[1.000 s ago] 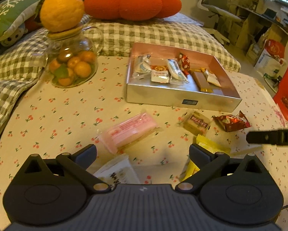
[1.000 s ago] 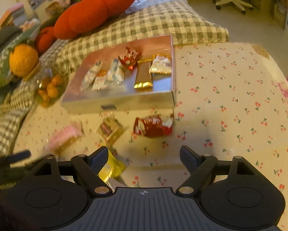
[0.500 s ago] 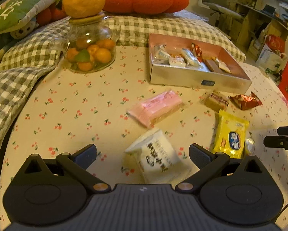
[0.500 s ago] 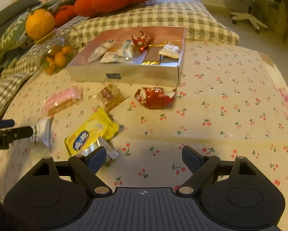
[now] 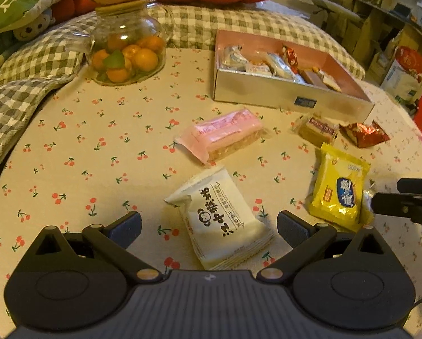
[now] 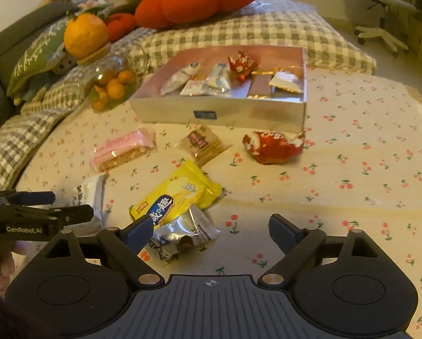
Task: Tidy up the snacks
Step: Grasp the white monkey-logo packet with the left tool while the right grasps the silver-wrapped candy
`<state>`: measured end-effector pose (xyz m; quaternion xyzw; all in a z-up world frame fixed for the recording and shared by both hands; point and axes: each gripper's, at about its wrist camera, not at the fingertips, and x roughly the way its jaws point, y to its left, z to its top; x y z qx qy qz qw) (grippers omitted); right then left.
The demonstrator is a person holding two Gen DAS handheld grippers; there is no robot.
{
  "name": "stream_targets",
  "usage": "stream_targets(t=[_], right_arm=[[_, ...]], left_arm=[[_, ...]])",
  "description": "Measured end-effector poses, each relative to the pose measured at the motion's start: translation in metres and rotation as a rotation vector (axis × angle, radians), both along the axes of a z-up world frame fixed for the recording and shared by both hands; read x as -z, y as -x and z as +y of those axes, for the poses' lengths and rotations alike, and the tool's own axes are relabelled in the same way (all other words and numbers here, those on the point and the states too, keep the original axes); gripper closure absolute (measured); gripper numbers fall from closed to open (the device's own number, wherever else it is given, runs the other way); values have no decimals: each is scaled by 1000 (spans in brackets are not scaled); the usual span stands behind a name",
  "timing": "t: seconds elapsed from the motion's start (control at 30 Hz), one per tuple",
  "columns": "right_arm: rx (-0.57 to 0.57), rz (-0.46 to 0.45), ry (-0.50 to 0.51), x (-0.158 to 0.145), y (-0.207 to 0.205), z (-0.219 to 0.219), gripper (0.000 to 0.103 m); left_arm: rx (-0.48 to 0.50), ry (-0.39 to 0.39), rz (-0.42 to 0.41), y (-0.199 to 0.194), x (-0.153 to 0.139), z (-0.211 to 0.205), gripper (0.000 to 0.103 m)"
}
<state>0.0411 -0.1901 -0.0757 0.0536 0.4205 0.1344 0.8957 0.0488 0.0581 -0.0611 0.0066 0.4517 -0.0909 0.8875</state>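
On the cherry-print tablecloth I saw the silver box of snacks, its contents too jumbled for me to count, behind six loose packets: pink, white, yellow, brown, red and a silver one half hidden under the yellow. My left gripper stood wide around the white packet without touching. My right gripper, whose jaws had just been opening, gaped empty, one fingertip blocking the yellow and silver packets.
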Motion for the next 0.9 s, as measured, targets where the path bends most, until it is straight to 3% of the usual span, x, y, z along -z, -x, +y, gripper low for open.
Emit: stream_targets(t=[0.2,0.43,0.63,0.9], right_arm=[[-19,24,63,15,-3,6,12],[-86,-8,142,19,12,1,12],[-54,-17,156,20,17,-21,12],[-88,-31,118,22,29,-24,12]], left_arm=[[32,-52,30,3,7,-1,1],[91,-88,18,11,9,5,0],[93,-115,17,13,8,15,0],[88,-17,38,16,5,10,1]])
